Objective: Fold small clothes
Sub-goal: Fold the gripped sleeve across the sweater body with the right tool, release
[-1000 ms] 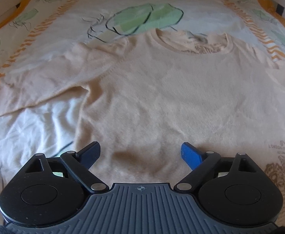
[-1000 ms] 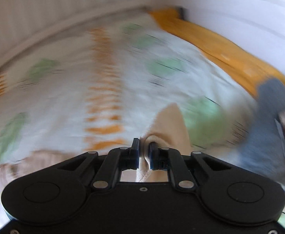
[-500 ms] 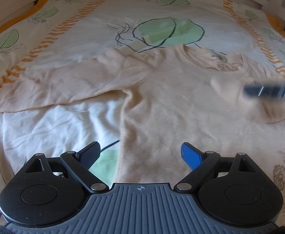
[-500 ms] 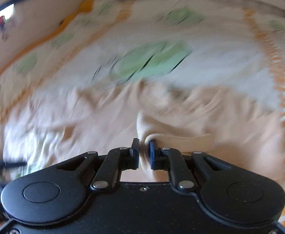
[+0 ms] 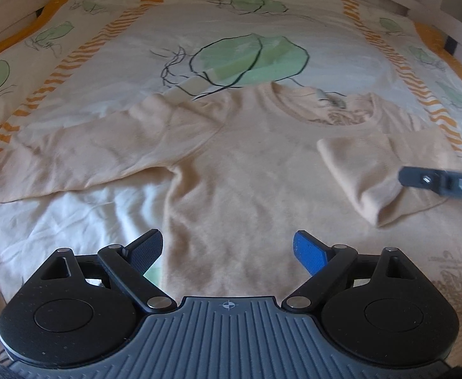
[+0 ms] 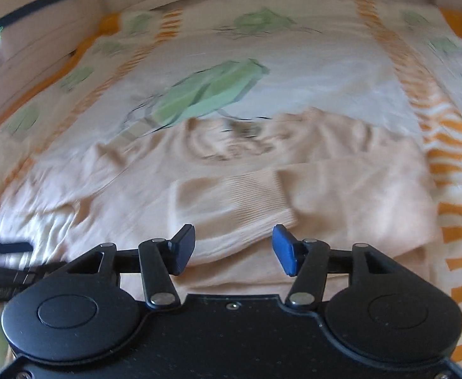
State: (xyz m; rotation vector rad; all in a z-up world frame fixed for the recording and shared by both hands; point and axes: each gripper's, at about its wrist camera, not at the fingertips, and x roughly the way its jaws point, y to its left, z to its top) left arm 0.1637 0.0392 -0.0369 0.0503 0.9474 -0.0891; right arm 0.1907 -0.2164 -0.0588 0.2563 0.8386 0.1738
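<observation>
**One sleeve in, one sleeve out: the fold could be lost here**

The sweater (image 5: 246,170) was laid flat on the bedspread (image 5: 199,25), neck away from the cameras; the right sleeve (image 5: 367,170) was seen folded across the chest, its ribbed cuff (image 6: 231,199) lying just ahead of the right gripper (image 6: 233,248); the fingers there were parted, nothing was held between them, and the view was smeared by motion. The left gripper (image 5: 227,249) was held over the hem, its fingers spread wide and empty; the left sleeve (image 5: 82,154) was stretched out to the side, not yet folded.

The risks, as judged from here: the folded sleeve was only resting on the body, unpinned, so it could be dragged back off if a pad were caught in the cuff while the right gripper was drawn away; the knit looked soft and loose, and a snag on the ribbing would be enough. The bedspread under the left sleeve was rumpled and pale; if the left pinch were made too deep, sheet could be gathered along with sleeve and the whole garment shifted. A grab at mid-sleeve rather than the cuff could leave the end trailing and the fold lopsided. With the hem lying close under the left gripper, a low sweep toward the sleeve could bunch the lower edge; the two grippers were near each other too, so a crossing path could be fouled.
</observation>
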